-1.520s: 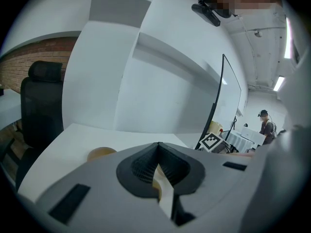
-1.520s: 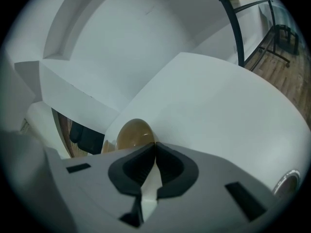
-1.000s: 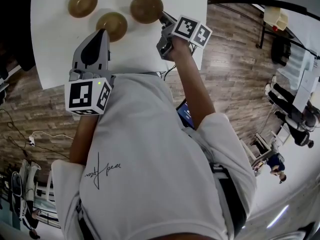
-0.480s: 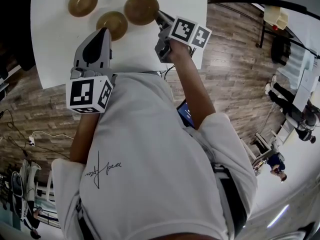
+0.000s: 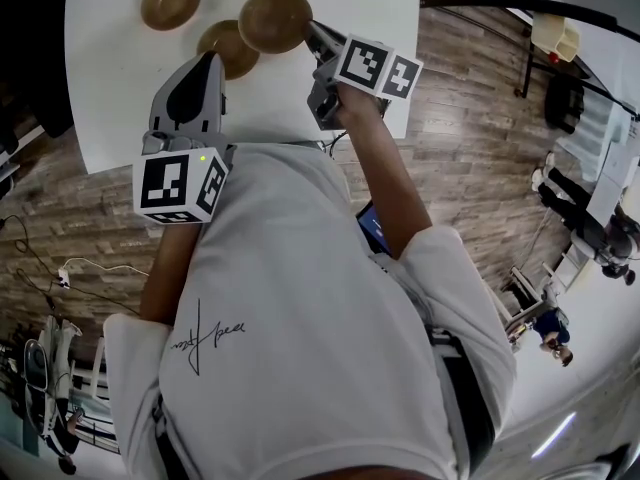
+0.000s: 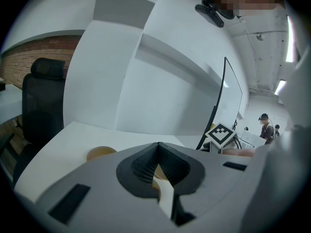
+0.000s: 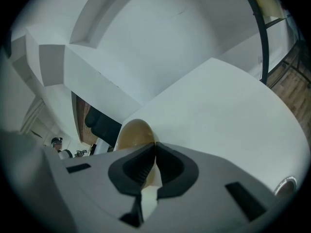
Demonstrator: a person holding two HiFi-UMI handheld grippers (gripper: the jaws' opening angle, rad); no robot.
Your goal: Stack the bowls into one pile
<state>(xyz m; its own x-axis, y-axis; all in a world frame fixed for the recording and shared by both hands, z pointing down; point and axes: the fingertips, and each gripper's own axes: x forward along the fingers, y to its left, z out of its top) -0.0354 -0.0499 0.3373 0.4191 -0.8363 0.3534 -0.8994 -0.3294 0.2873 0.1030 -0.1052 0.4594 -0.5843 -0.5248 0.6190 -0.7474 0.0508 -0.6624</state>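
A white table [image 5: 100, 118] stands on a brown wood-plank floor [image 5: 470, 118]. Beyond the table rises a white panelled wall [image 6: 160, 81]. Left of the table are a brick wall [image 6: 34, 52] and a black office chair [image 6: 41, 106]. A black metal frame [image 5: 490, 3] stands to the table's right, and strip lights [image 6: 290, 38] glow overhead.

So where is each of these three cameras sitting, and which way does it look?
Head view: on the person's head, facing steeply down at the table; the shirt, left gripper and right gripper show.
Left gripper view: on that gripper, looking along its shut jaws across the table.
Right gripper view: on that gripper, looking along jaws shut on the held bowl.
Head and right gripper views share that bowl.
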